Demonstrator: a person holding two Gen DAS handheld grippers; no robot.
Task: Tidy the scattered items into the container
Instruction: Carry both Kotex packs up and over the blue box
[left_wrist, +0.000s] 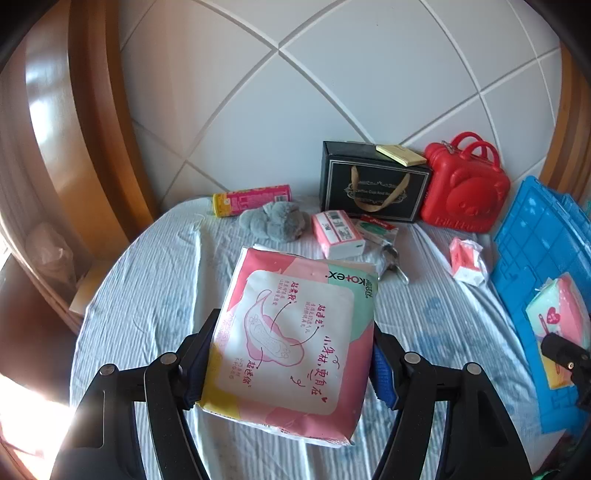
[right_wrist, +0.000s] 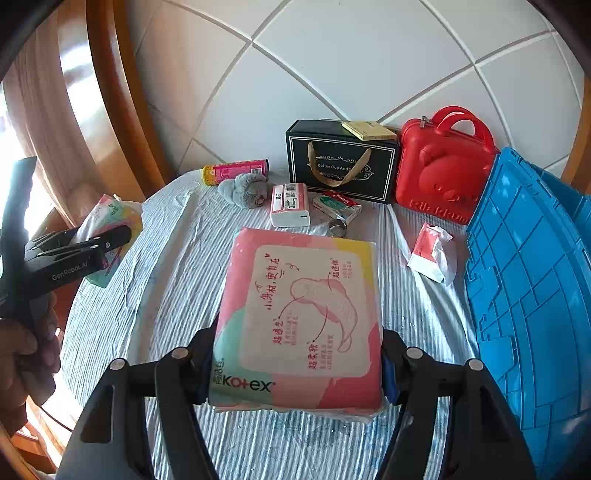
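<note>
My left gripper (left_wrist: 291, 369) is shut on a pink Kotex pad pack (left_wrist: 291, 343), held above the striped bed sheet (left_wrist: 155, 295). My right gripper (right_wrist: 297, 369) is shut on a second pink Kotex pack (right_wrist: 299, 321), also off the sheet. The blue plastic container (right_wrist: 535, 277) stands at the right, beside the right gripper. In the right wrist view the left gripper (right_wrist: 110, 240) shows at the left edge with its pack (right_wrist: 110, 218), held by a hand (right_wrist: 26, 362). The left wrist view catches the right gripper (left_wrist: 554, 347) and its pack (left_wrist: 557, 317) in front of the container (left_wrist: 535, 258).
Near the padded white headboard (right_wrist: 332, 74) lie a pink can (right_wrist: 236, 171), a grey plush (right_wrist: 243, 190), a pink-white tissue pack (right_wrist: 290, 205), a red-green packet (right_wrist: 338, 206), a metal ring (right_wrist: 338, 227) and a small red-white packet (right_wrist: 432, 258). A black gift box (right_wrist: 343, 162) and red bear case (right_wrist: 443, 170) stand behind.
</note>
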